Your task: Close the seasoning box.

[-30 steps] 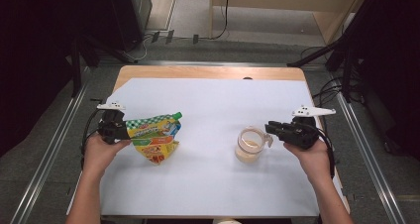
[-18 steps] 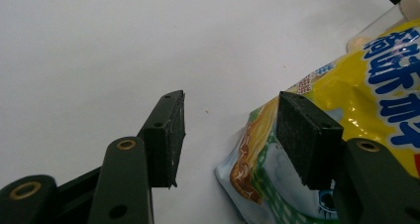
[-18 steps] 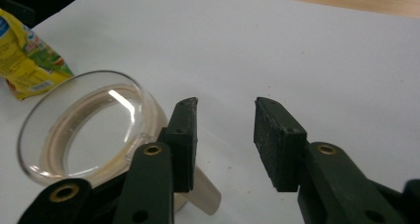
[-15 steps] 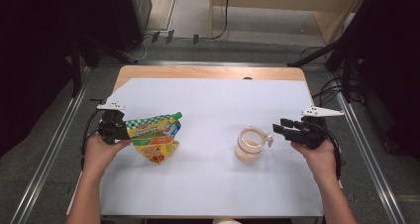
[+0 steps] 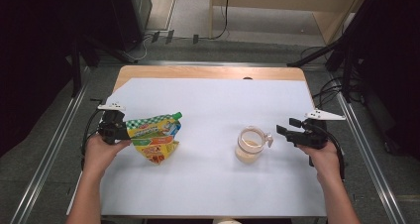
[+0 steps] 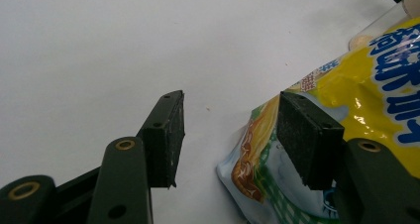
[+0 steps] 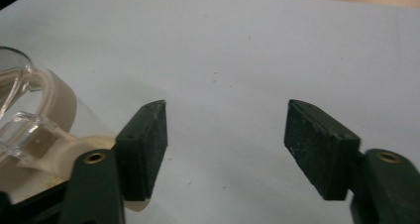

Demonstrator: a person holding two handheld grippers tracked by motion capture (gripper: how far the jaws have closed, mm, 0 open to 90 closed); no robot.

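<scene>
A clear plastic cup [image 5: 249, 145] with a handle and a pale beige filling stands upright on the white table cover, right of centre. My right gripper [image 5: 286, 127] lies level just to its right, pointing at the handle without touching it. Its jaws have just been opening and nothing is between them. In the right gripper view the cup [image 7: 34, 130] sits outside the left jaw of the right gripper [image 7: 225, 107]. A yellow and green snack pouch [image 5: 154, 136] lies at the left. My left gripper [image 6: 230, 105] is open, with the pouch [image 6: 346, 85] edge beside its right jaw.
The white cover [image 5: 213, 110] spans most of the wooden table [image 5: 208, 73]. Metal rails [image 5: 366, 159] run along both sides. Black cables trail from each gripper. Dark stands and wooden furniture stand beyond the far edge.
The right gripper has opened, drawn back to the right away from the cup's handle, and sunk a little. The cup stays on the table. The left gripper and pouch have not moved.
</scene>
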